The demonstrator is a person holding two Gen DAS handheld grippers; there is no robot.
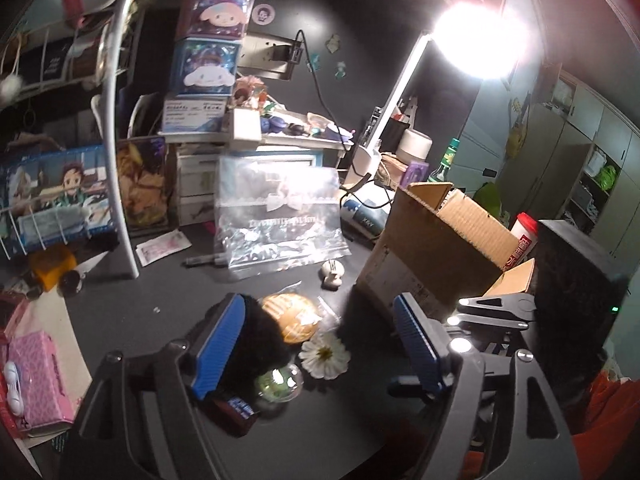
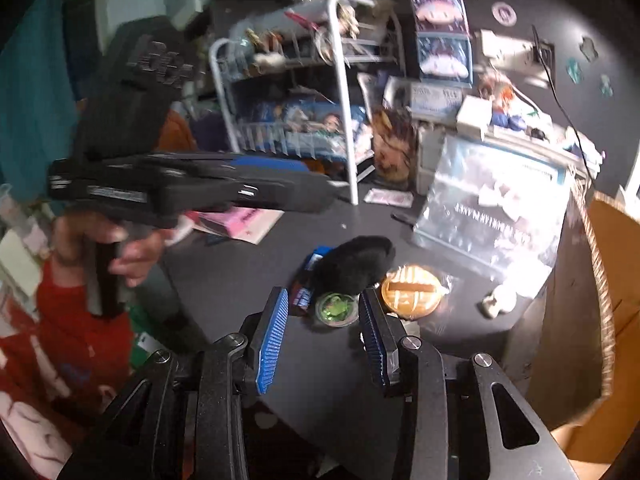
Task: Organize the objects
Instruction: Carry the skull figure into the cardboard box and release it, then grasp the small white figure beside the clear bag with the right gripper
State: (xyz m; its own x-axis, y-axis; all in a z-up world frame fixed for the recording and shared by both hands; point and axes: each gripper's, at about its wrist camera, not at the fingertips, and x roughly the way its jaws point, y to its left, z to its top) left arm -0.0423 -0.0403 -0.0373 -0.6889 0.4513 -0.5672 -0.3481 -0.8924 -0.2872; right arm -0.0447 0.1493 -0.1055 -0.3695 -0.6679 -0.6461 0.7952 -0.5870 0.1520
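Observation:
Small items lie on the dark desk [image 1: 160, 312]: a black fluffy pouch [image 1: 260, 336], an orange round packet [image 1: 290, 316], a white flower [image 1: 324, 354], a clear capsule with green inside [image 1: 278, 386] and a dark blue packet [image 1: 236, 408]. My left gripper [image 1: 320, 320] hangs open over them; the pouch lies against its left pad without being clamped. In the right wrist view my right gripper [image 2: 324, 340] stands open with nothing between its pads, the capsule [image 2: 336, 308] and pouch [image 2: 352, 264] just ahead. A hand [image 2: 120, 248] holds the left gripper [image 2: 316, 196] there.
An open cardboard box [image 1: 440, 248] stands right of the items. A clear zip bag [image 1: 276, 216] and small white figurine [image 1: 332, 276] lie behind them. A white wire rack [image 1: 120, 140], stacked boxes [image 1: 208, 40], a bright lamp [image 1: 476, 36] and a pink box [image 1: 36, 380] crowd the desk.

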